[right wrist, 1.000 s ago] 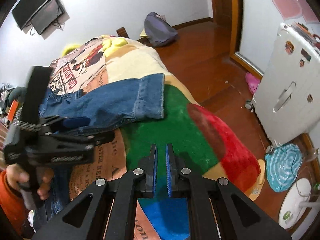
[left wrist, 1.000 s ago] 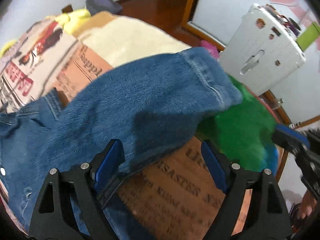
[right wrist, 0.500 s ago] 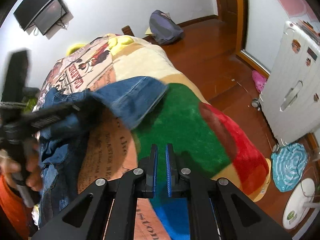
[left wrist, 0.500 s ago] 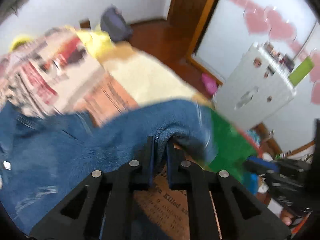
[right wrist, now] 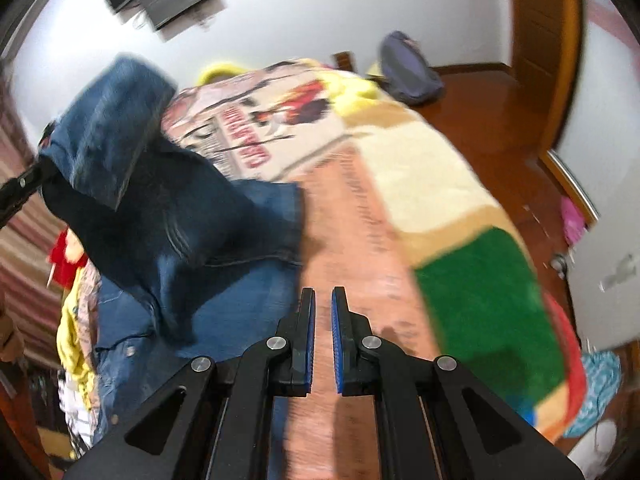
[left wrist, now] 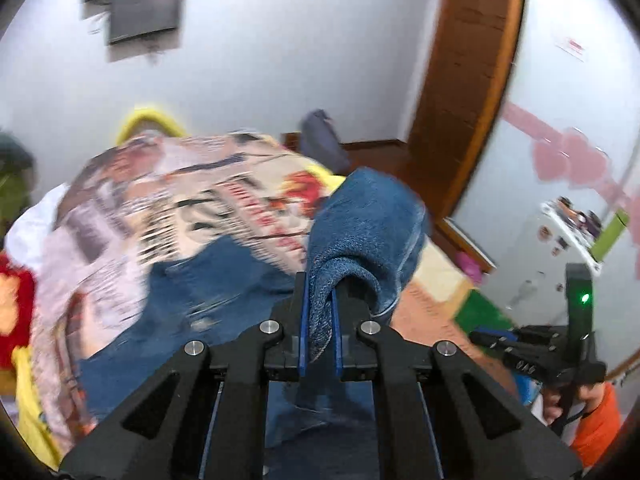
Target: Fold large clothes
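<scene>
The jeans (left wrist: 362, 220) are lying mostly across the near side of the patterned blanket (left wrist: 192, 200) on the bed, and you are holding one leg end up off it. In the left wrist view that raised denim is draping over and between the fingers of your left gripper (left wrist: 319, 322), whose blue pads are pressing against the fabric from both sides with only the cloth's thickness between them. From the right wrist view the same lifted leg (right wrist: 116, 120) is showing at the upper left, blurred, with the rest of the denim bunching below it on the blanket.

Your right gripper (right wrist: 323, 334) is hanging above the orange printed strip of the blanket (right wrist: 420, 168), just beside the edge of the jeans. Its pads are standing nearly together with a narrow slit between them, and they are gripping nothing.

Past the bed, a grey bag (right wrist: 408, 68) is sitting on the wooden floor (right wrist: 492, 112) near the door frame. A dark screen (left wrist: 144, 8) is hanging on the white wall.
</scene>
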